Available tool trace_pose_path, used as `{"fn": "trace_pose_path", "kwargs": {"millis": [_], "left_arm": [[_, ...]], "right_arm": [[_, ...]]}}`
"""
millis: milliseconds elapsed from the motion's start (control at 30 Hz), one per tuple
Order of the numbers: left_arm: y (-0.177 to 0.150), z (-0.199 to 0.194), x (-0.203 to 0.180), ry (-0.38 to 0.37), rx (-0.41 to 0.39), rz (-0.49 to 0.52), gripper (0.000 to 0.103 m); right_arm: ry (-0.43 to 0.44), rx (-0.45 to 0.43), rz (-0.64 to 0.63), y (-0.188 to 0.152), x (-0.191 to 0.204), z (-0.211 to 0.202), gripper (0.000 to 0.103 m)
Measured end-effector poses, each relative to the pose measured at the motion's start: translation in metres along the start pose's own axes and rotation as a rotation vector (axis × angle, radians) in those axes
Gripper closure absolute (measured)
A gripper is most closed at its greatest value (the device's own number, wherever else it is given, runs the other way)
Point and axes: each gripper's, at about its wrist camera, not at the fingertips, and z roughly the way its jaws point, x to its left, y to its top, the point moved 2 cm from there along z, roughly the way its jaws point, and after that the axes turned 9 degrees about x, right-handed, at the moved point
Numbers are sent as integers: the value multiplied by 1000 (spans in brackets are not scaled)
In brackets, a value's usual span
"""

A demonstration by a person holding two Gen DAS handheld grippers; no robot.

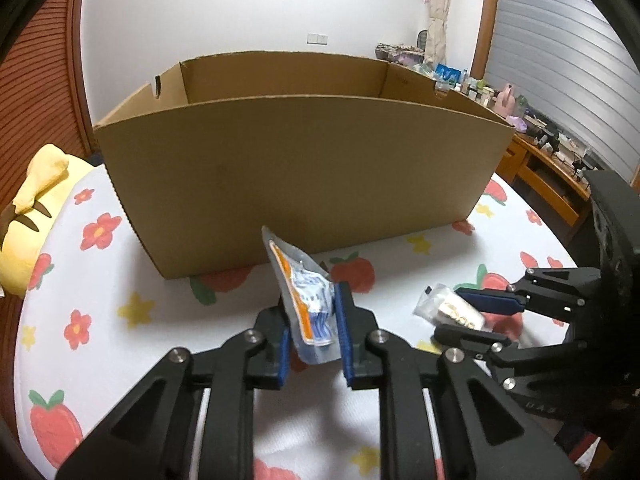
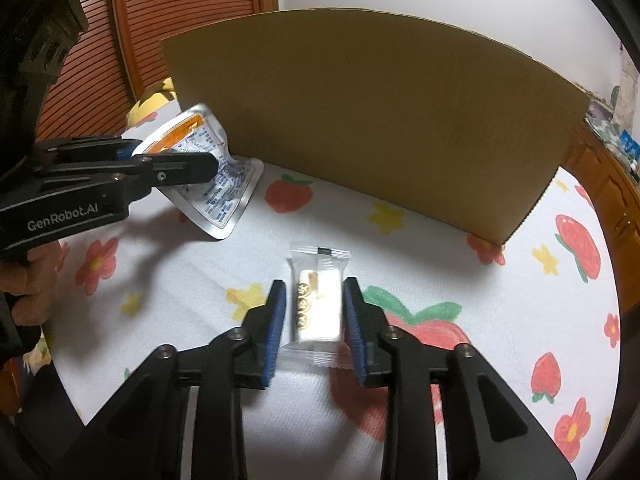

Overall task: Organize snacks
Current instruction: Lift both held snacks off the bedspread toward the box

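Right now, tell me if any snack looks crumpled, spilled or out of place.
Only the silver snack pouch looks odd: the left hand-held gripper pinches it, so it is creased and tilted in front of the cardboard box. The small clear-wrapped snack lies flat and intact on the bedsheet, between the right hand-held gripper's pads. Nothing has spilled.

My left gripper (image 1: 312, 324) fingers (image 1: 344, 328) pinch a silver-and-orange snack pouch (image 1: 306, 300). Beyond the fingertips stands a cardboard box (image 1: 296, 176). Off to their right, my right gripper (image 1: 464, 318) straddles a small clear-wrapped snack (image 1: 444, 306).
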Motion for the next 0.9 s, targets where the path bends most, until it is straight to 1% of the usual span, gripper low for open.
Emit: {"fn": "trace_pose_path", "kwargs": {"millis": [67,133,233,367,667,700,767,800,833,900], "left_arm": [[-2,-3,-1,-1,-5,3,87],[-3,-4,-1,0,-9,5,88],[-7,-7,-1,-3,-15,5,88],[-11,-14,0,-16,-26,0,88],[-16,-29,-3,-17,-54,11,88],[-17,-30,-4,-19,-55,11,88],[-17,-31,-5,-24,-60,11,88],[-18,-32,-5,-26,-61,11,88],[-17,-33,-5,-26,-62,11,88],[-18,-34,-4,-29,-65,9,88]], "right_arm": [[0,1,-5,0,1,1,68],[8,3,-10,1,2,2,61],[6,5,-17,1,4,4,57],[-1,6,-26,1,5,5,54],[-5,7,-28,1,1,6,54],[-7,8,-26,2,2,7,54],[-9,10,-21,3,3,6,65],[-9,12,-21,2,4,6,73],[-11,13,-19,3,6,6,84],[-15,12,-13,2,6,4,84]]}}
